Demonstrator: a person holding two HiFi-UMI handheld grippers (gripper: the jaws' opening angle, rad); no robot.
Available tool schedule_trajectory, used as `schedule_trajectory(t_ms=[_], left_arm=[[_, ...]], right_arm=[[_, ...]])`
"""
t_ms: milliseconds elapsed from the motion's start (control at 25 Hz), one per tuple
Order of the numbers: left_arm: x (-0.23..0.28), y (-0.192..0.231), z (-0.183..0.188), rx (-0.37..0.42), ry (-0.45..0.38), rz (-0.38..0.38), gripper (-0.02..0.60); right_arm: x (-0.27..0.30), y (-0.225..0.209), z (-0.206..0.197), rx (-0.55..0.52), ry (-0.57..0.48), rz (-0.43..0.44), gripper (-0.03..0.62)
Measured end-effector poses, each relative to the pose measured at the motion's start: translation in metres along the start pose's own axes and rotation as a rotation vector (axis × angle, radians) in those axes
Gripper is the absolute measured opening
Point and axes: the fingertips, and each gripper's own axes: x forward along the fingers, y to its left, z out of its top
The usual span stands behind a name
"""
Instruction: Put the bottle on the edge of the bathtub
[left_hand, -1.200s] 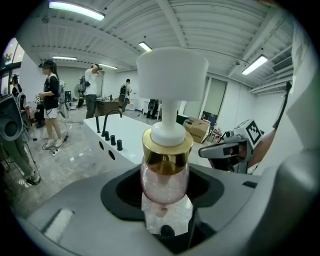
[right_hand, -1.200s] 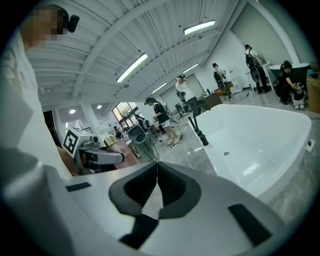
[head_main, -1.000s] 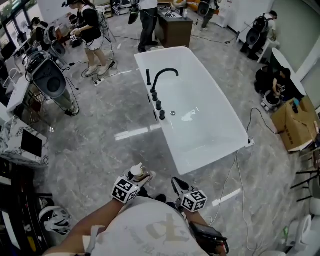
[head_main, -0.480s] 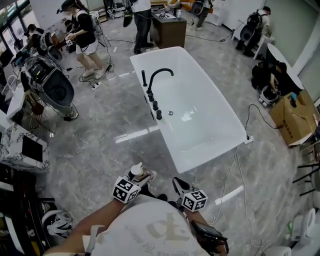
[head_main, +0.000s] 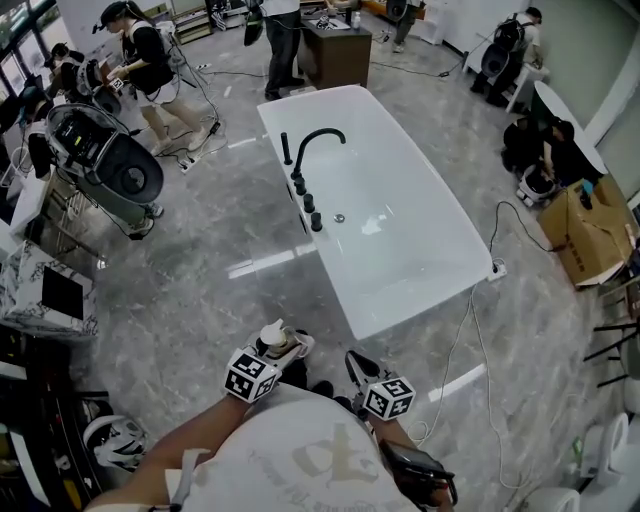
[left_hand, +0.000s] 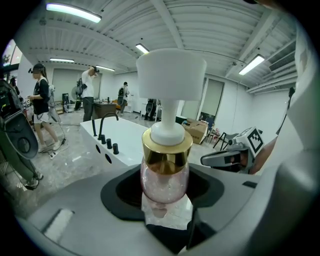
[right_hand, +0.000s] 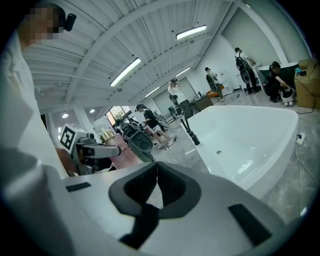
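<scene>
One bottle (left_hand: 165, 172) clamped in left gripper (head_main: 285, 348), right gripper (right_hand: 156, 182) closed empty, one bathtub (head_main: 410, 250) ahead

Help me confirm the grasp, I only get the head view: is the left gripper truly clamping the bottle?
Observer: Yes. Its own view shows the bottle upright, held between the jaws of the left gripper.
Operator: And the right gripper?
Observer: The right gripper is shut, with nothing between its jaws.
Operator: What tops the bottle?
Observer: A gold collar under a white pump.
</scene>
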Motion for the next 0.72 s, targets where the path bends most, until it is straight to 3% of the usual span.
schedule_trajectory(t_ms=[720], left_arm=[[0.044,0.026,0.012,-0.047,0.019,-0.014,0.221]], right_arm=[[0.01,-0.033,0.021,0.018,0.009,-0.061,0.006]])
